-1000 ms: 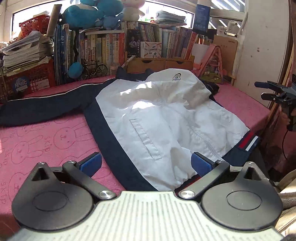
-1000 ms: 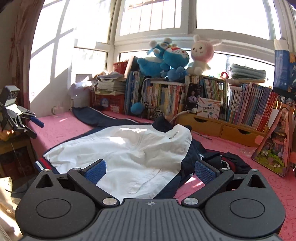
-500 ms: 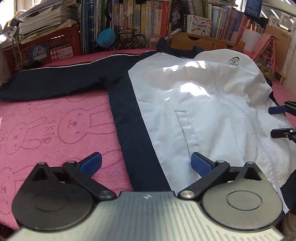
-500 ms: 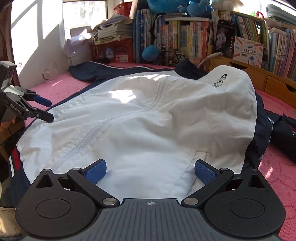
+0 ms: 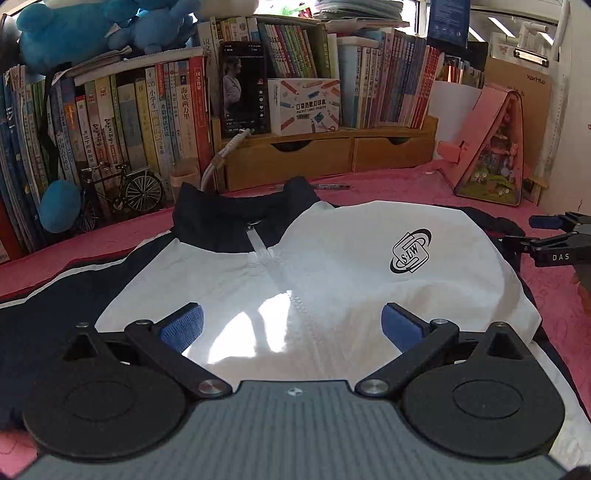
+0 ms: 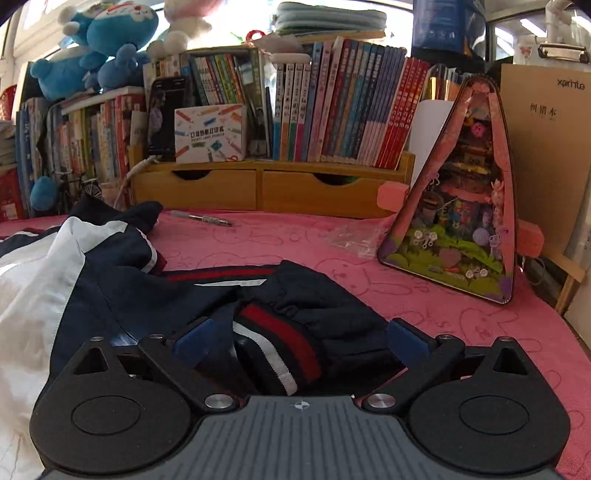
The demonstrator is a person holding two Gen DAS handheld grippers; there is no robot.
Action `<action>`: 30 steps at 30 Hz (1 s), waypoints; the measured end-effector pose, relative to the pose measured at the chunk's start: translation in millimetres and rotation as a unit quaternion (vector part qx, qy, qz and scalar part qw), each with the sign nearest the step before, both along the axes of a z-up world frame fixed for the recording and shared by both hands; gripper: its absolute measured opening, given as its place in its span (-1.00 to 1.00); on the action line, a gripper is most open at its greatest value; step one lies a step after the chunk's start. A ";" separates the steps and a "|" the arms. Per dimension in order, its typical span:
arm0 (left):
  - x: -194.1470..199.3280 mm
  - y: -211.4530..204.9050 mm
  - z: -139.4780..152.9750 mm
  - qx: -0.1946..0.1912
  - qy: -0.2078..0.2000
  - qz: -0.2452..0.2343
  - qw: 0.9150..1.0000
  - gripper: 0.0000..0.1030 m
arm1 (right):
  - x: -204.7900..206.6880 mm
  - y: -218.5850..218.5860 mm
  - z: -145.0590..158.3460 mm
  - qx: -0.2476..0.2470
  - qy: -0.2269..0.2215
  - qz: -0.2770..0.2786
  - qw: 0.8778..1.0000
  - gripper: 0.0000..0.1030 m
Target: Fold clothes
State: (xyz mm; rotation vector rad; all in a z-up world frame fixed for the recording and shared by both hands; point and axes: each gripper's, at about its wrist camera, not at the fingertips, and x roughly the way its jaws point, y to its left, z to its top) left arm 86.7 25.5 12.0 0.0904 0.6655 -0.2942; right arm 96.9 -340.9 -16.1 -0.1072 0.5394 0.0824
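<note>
A white and navy zip jacket (image 5: 332,266) lies face up on the pink cover, collar toward the books. My left gripper (image 5: 291,325) hovers open over its chest, the zipper running between the blue pads. In the right wrist view the jacket's bunched navy sleeve (image 6: 295,295) with a red and white striped cuff (image 6: 273,343) lies crumpled on the cover. My right gripper (image 6: 299,339) is open with that cuff between its fingers. The right gripper (image 5: 543,236) also shows open at the right edge of the left wrist view.
The pink rabbit-print cover (image 6: 424,295) extends right of the sleeve. A wooden drawer shelf (image 6: 258,188) with books lines the back. A triangular pink toy house (image 6: 465,206), a pen (image 6: 210,219), a model bicycle (image 5: 122,188) and blue plush toys (image 5: 74,33) stand nearby.
Both grippers moved forward up the jacket. The left went from the hem to the chest near the collar. The right swung off the white panel to the bunched sleeve cuff.
</note>
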 end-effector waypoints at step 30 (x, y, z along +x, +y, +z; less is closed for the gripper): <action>7.1 -15.0 -45.4 0.032 0.012 -0.007 0.999 1.00 | 32.8 -2.3 1.1 -0.025 0.042 0.026 0.998 0.86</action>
